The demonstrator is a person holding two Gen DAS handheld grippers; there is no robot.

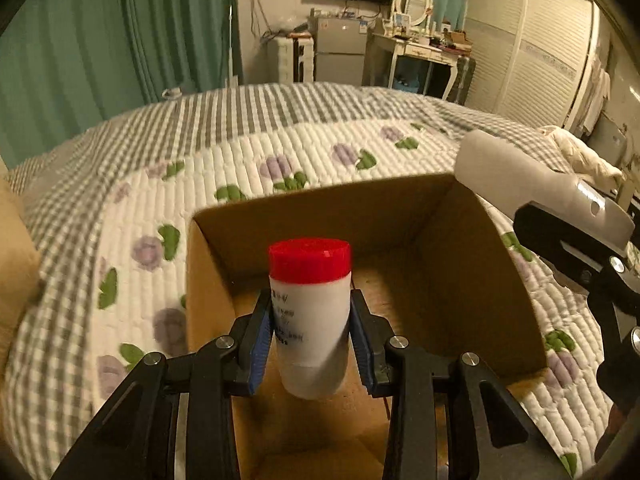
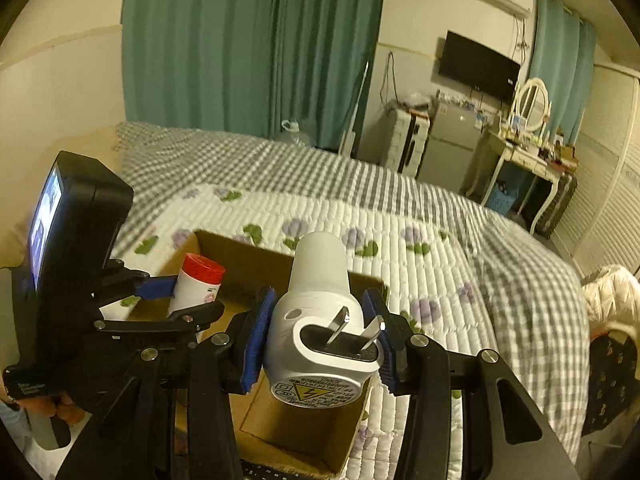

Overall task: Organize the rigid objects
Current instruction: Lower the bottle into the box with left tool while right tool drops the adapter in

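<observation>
My left gripper (image 1: 311,332) is shut on a white bottle with a red cap (image 1: 310,312), held upright over the open cardboard box (image 1: 500,280) on the bed. The bottle (image 2: 198,282) and the left gripper (image 2: 176,296) also show in the right wrist view. My right gripper (image 2: 320,340) is shut on a white plug-in device (image 2: 320,320) with two metal prongs, held above the box (image 2: 312,440). In the left wrist view the device (image 1: 532,184) shows at the right above the box's right wall.
The box sits on a quilted bed cover (image 1: 280,152) with purple flowers and a grey check border. Green curtains (image 2: 248,48), a small fridge (image 1: 340,48), a dressing table with a mirror (image 1: 416,40) and a louvred wardrobe (image 1: 540,48) stand beyond the bed.
</observation>
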